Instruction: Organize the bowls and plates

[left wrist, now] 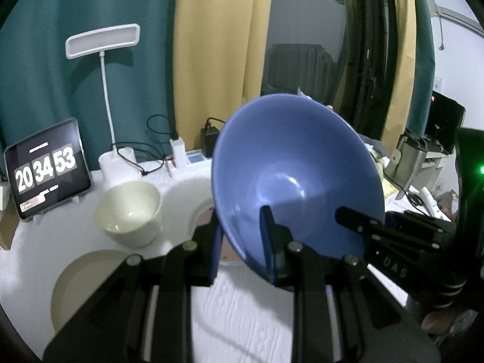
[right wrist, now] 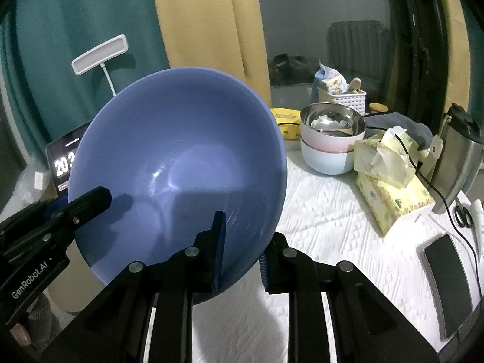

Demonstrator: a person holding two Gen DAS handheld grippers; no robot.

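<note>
A large blue bowl point(left wrist: 290, 163) hangs tilted above the white table, its opening turned toward both cameras, with a gripper on each side. My left gripper point(left wrist: 242, 224) is shut on its near rim, one finger inside and one outside the wall. The right gripper point(left wrist: 360, 224) clamps the rim at the right of this view. In the right wrist view the blue bowl point(right wrist: 181, 157) fills the middle; my right gripper point(right wrist: 245, 233) is shut on its lower rim, and the left gripper point(right wrist: 87, 205) bites the left edge. A cream bowl point(left wrist: 130, 211), a beige plate point(left wrist: 81, 284) and a white plate point(left wrist: 187, 193) lie on the table.
A tablet clock point(left wrist: 45, 166) and a white lamp point(left wrist: 103, 40) stand at the back left. Right of the bowl are a steel bowl on stacked bowls point(right wrist: 331, 139), tissue packs point(right wrist: 390, 181), a metal flask point(right wrist: 459, 151), a phone point(right wrist: 447, 278) and cables.
</note>
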